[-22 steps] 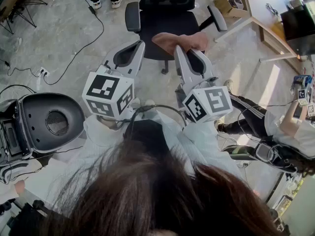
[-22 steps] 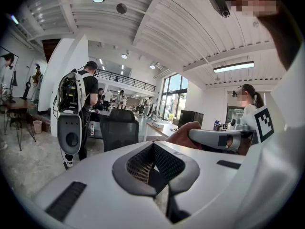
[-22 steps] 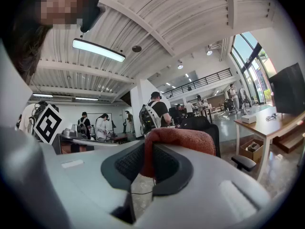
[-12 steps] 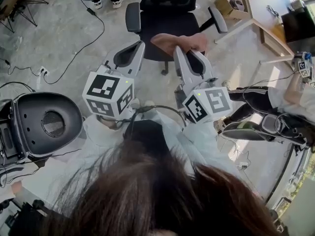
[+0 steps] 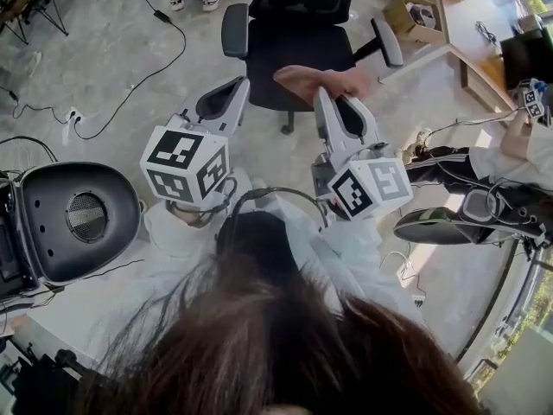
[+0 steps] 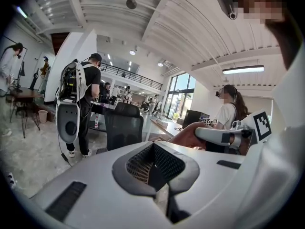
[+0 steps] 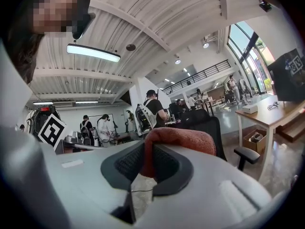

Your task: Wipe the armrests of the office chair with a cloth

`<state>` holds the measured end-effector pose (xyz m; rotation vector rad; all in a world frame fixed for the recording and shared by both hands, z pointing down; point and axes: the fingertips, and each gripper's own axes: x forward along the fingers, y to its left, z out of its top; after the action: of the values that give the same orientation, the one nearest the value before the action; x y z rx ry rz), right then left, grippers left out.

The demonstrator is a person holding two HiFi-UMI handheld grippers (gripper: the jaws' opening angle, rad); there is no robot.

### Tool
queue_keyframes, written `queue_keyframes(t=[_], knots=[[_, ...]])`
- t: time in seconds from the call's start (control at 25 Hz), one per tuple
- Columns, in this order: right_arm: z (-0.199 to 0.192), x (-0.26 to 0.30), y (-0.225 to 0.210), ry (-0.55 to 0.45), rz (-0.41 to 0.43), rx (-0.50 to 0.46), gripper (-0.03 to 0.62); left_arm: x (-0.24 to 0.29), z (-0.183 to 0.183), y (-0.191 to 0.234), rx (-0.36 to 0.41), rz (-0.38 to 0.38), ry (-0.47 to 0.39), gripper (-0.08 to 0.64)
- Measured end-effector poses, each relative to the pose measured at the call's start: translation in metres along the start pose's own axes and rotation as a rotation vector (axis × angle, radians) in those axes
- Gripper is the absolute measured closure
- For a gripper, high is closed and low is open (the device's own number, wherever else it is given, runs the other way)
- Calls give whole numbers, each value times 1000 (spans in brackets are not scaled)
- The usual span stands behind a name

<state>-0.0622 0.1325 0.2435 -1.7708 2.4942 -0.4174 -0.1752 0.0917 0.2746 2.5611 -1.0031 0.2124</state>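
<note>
Grey floor [image 5: 112,67] | cloth [image 5: 321,79] pinched in right tongs [image 5: 336,96] | chair [image 5: 298,50] beyond

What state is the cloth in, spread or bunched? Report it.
Bunched. The cloth is a wadded lump clamped in the right gripper, spilling past its tips to both sides in the head view.

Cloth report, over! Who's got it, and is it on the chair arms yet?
Right gripper shut on cloth. Left gripper shut, empty. Cloth held up before the chair, off both armrests. Nothing blocking seen.
</note>
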Motion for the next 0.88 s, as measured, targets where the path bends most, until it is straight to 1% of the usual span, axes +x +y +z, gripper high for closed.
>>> queue_keyframes(t=[0.2, 0.28, 0.36, 0.44, 0.56, 0.64, 0.72, 0.8, 0.88], knots=[[-28, 11, 6, 40, 26, 27, 554, -12, -24, 18, -26, 30, 20, 558], [-34, 35, -9, 68, 39, 57, 554, 4, -26, 32, -41, 45, 41, 558], [-33, 81, -39, 103, 53, 105, 554, 43, -17, 56, -66, 59, 71, 558], [-31, 133, -57, 127, 70, 147, 554, 76, -4, 87, -86, 64, 85, 558], [-40, 199, -53, 152, 96, 151, 554, 93, 6, 132, -99, 58, 74, 558], [-54, 242, -44, 171, 112, 158, 554, 95, 3, 162, -114, 44, 76, 558], [-68, 289, -47, 194, 141, 184, 554, 105, -4, 188, -141, 31, 98, 558], [-81, 335, -65, 224, 194, 217, 554, 130, -14, 204, -189, 33, 143, 558], [-100, 380, -92, 275, 239, 249, 554, 160, -24, 218, -241, 48, 195, 558]])
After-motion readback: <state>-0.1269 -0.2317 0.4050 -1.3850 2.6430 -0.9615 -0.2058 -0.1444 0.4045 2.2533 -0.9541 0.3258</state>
